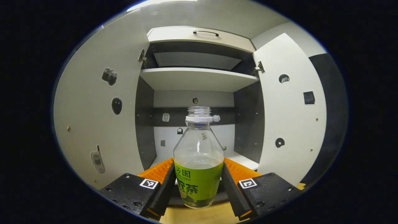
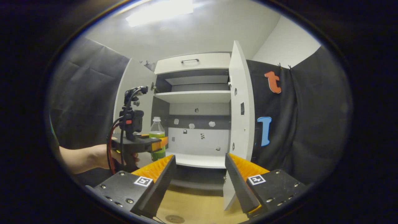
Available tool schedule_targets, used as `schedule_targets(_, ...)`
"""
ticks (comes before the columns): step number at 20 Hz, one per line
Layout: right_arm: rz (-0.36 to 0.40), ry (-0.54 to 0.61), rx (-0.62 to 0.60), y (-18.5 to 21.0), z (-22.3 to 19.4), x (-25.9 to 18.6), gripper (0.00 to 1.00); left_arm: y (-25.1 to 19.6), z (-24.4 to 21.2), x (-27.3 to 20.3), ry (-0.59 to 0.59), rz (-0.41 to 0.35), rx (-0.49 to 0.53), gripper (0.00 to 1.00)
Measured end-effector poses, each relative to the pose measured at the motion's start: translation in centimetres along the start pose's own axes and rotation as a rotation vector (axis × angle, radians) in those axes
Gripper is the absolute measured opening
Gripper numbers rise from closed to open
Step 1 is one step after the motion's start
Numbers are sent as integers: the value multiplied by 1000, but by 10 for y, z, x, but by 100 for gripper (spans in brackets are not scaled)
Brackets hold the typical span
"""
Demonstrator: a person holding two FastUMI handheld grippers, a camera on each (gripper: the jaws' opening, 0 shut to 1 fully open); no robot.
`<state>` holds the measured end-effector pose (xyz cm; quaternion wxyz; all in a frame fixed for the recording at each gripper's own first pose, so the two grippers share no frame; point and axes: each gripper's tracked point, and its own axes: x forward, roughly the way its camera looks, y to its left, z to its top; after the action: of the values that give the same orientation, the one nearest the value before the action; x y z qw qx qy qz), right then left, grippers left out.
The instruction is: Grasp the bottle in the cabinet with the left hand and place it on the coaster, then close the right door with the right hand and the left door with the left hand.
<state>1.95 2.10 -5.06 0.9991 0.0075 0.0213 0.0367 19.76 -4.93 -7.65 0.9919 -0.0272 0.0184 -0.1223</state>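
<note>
A clear capless bottle [image 1: 198,161] with a green label is held between both fingers of my left gripper [image 1: 198,174], in front of the open cabinet [image 1: 199,79]. The right gripper view has the same bottle [image 2: 157,137] in the left gripper [image 2: 157,143], held by a hand [image 2: 96,157] just outside the cabinet's lower shelf [image 2: 199,160]. My right gripper [image 2: 200,165] stands open with nothing between its fingers, close to the edge of the right door [image 2: 241,124]. The left door [image 1: 102,105] and the right door [image 1: 290,105] both stand open. A round coaster [image 2: 174,219] lies on the wooden table at the bottom edge.
The wooden tabletop [image 2: 199,205] runs below the cabinet. A drawer with a dark handle [image 1: 205,32] sits above the shelves. Black cloth walls [image 2: 301,124] flank the cabinet on both sides. Small stickers dot the cabinet's back wall and the doors.
</note>
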Motion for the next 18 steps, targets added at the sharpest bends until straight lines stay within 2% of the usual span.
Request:
schedule_targets(2, 8, 0, 0, 2, 0, -6, 93, -9, -11, -16, 8, -9, -17, 79)
schedule_targets(3, 11, 1, 2, 3, 0, -9, 95, -12, -18, -23, 9, -6, -34, 79)
schedule_targets(7, 29, -3, 6, 6, -2, -14, 93, -33, -61, -55, 50, -22, -86, 79)
schedule_targets(10, 35, -6, 6, 7, -4, -12, 95, -49, -107, -74, 95, -40, -127, 79)
schedule_targets(13, 41, 0, 20, 9, -12, -7, 95, -72, -146, -92, 104, -90, -177, 80)
schedule_targets(18, 51, 29, 31, 12, -30, 0, 95, -77, -235, -113, 209, -70, -168, 80)
